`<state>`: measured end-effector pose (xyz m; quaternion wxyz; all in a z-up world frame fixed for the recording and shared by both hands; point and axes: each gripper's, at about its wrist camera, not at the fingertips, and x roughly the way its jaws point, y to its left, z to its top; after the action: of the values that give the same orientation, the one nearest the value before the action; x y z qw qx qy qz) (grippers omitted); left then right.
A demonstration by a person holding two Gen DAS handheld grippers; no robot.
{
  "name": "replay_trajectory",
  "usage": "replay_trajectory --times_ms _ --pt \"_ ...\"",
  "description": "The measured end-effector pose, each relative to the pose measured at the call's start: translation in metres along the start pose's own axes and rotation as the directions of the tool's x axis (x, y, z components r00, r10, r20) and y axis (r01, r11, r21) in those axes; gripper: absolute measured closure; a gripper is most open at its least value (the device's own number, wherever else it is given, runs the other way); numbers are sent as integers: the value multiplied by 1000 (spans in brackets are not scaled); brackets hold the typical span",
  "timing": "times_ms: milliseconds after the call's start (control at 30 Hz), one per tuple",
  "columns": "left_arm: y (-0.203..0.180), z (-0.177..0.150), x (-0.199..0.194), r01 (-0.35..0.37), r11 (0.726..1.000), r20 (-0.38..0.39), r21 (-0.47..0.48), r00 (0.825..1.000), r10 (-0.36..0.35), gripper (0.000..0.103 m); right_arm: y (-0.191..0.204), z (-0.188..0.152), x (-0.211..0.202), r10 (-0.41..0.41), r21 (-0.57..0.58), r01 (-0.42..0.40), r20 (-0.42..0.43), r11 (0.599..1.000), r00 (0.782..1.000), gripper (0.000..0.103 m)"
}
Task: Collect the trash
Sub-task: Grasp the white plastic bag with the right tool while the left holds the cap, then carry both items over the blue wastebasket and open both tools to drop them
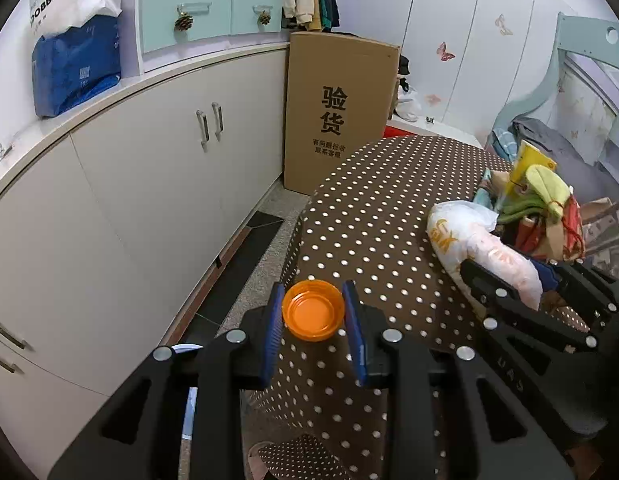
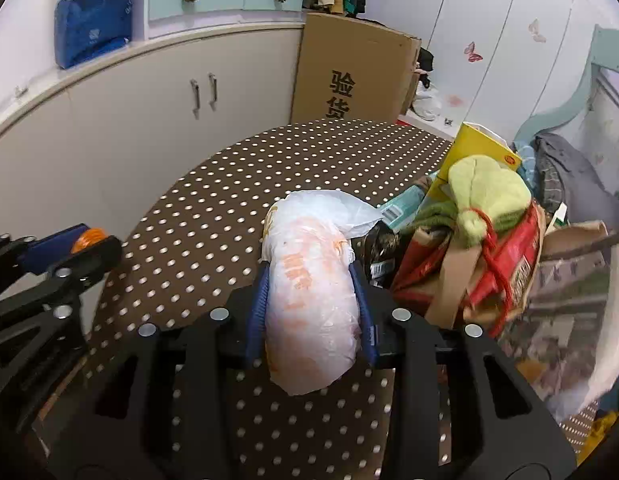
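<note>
Facing white cabinets (image 1: 149,184), polka-dot tablecloth (image 1: 373,216)

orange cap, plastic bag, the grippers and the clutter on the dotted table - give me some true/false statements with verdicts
1. The left gripper holds an orange cap between its pads. True.
2. The orange cap faces open side down. False: its hollow side faces the camera.
3. The right gripper is closed on a white plastic bag with orange print. True.
4. The tablecloth is striped. False: it is brown with white dots.
5. A cardboard box stands upright against the cabinets beyond the table. True.
6. The pile with the green cloth lies left of the bag in the right wrist view. False: it lies to the right.
</note>
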<state>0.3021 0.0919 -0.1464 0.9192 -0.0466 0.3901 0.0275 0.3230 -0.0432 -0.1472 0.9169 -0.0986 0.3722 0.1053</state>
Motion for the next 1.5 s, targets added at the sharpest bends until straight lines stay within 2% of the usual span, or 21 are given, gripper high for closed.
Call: replay_trajectory --times_ms 233,500,833,1100,1333,1500 --pt "-5 -6 -20 -10 1000 11 2 1000 10 74 -3 -11 -33 96 37 -98 44 995 994 66" --pt "-9 -12 -51 -7 1000 44 8 999 6 74 -5 -14 -73 170 68 -176 92 982 981 66" --pt "14 -27 -79 -16 1000 69 -11 997 17 74 32 -17 -104 228 21 -232 121 972 966 66" --pt "69 -49 -72 -64 995 35 -75 997 67 74 80 -18 -91 277 -25 -276 72 961 958 66" --pt "131 -76 -44 -118 980 -56 -161 992 110 74 127 -23 -53 353 -45 -354 -19 934 935 66" --pt "172 -94 -22 -163 963 -124 -215 983 138 74 165 -27 -18 385 -58 -391 -86 919 919 66"
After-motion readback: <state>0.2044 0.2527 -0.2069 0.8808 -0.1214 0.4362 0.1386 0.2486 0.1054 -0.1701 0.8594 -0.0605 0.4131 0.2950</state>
